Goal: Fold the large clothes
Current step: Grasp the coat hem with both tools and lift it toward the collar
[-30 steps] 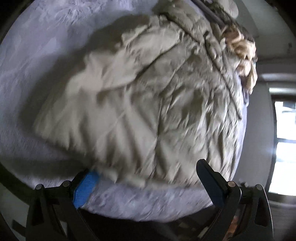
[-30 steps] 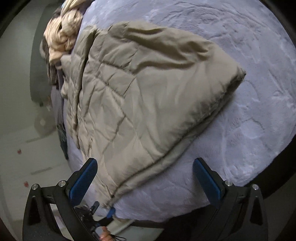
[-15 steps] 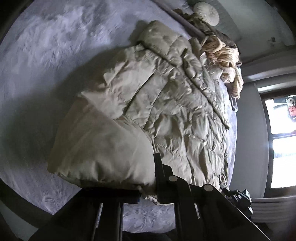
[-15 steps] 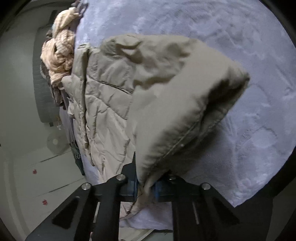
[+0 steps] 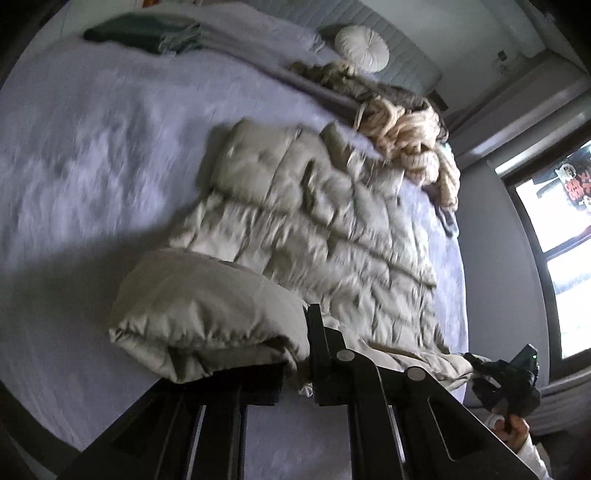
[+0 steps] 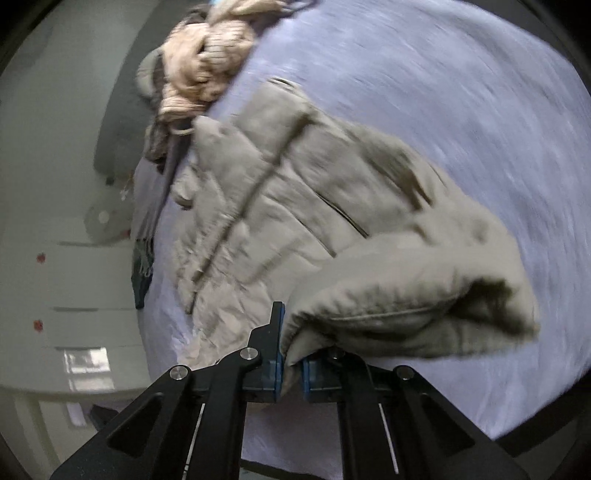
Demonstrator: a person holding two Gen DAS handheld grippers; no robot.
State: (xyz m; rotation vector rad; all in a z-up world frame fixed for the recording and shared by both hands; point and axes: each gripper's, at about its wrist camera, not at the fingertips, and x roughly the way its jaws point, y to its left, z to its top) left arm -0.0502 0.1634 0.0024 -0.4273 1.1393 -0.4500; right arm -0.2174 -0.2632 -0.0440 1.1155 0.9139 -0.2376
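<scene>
Hem corners of the quilted jacket (image 5: 314, 229) sit clamped in left claw (image 5: 295, 365) and right claw (image 6: 290, 363), whose jaws are closing; carry both level toward the collar, edges aligned, over the bed (image 5: 92, 155).

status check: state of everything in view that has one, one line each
left gripper: shut on the jacket's near hem.
right gripper: jaws closing, jacket hem pinched between the pads.
beige quilted jacket: near end lifted and curling over, far part flat on the bed.
cream knit garment: crumpled in a heap, unfolded, past the jacket.
green blanket: folded, at the bed's far side.
</scene>
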